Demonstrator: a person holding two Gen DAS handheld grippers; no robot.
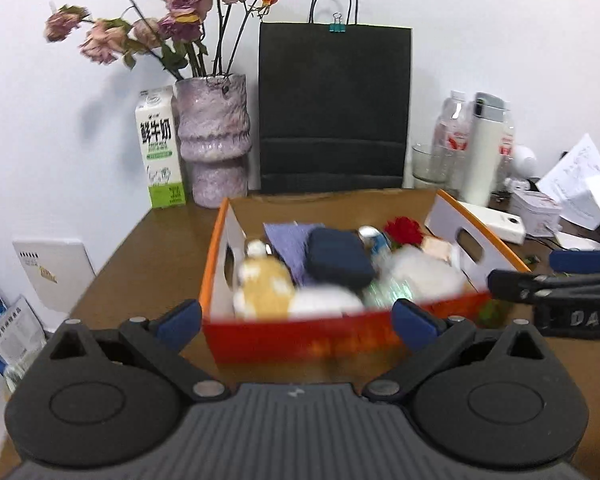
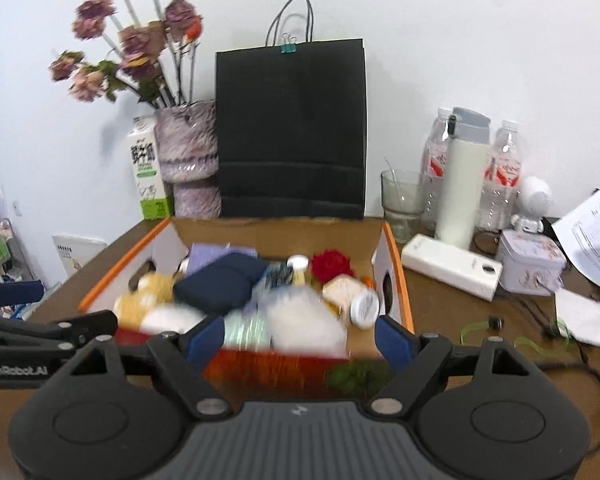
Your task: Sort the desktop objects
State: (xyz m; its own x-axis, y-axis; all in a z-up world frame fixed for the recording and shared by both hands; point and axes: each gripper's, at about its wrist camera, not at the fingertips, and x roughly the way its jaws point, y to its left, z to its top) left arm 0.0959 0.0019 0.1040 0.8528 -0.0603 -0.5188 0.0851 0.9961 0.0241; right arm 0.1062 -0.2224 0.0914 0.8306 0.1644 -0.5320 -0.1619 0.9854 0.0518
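The orange-edged cardboard box (image 1: 452,216) is taken as the landmark; it sits on the brown desk (image 1: 152,248) in front of the black paper bag (image 1: 334,108). Much sorting appears to be done: inside the box are seen a navy pouch (image 1: 338,258), a lilac cloth (image 1: 288,236) behind it, a tan plush toy (image 1: 260,284) at the left wall, a red artificial flower (image 1: 404,230) toward the back right, and several blurred white items at the front that cannot be identified.

Work is judged to remain. Right of the box, outside it, a white power bank (image 2: 452,266), a patterned tin (image 2: 532,266), a white mask (image 2: 592,320) and loose papers (image 2: 596,232) are left on the desk. A green leafy piece (image 2: 356,374) lies just in front of the box's near right corner.

The left gripper (image 1: 296,322) is held before the near wall of the box with its jaws spread wide and nothing between them. The right gripper (image 2: 300,340) is likewise held at the near wall, its jaws well apart and empty.

Behind the box to the left, a milk carton (image 1: 160,148) and a vase (image 1: 214,140) of dried roses stand against the wall; behind it to the right, bottles, a white flask (image 2: 462,184) and a glass (image 2: 402,204) are grouped.
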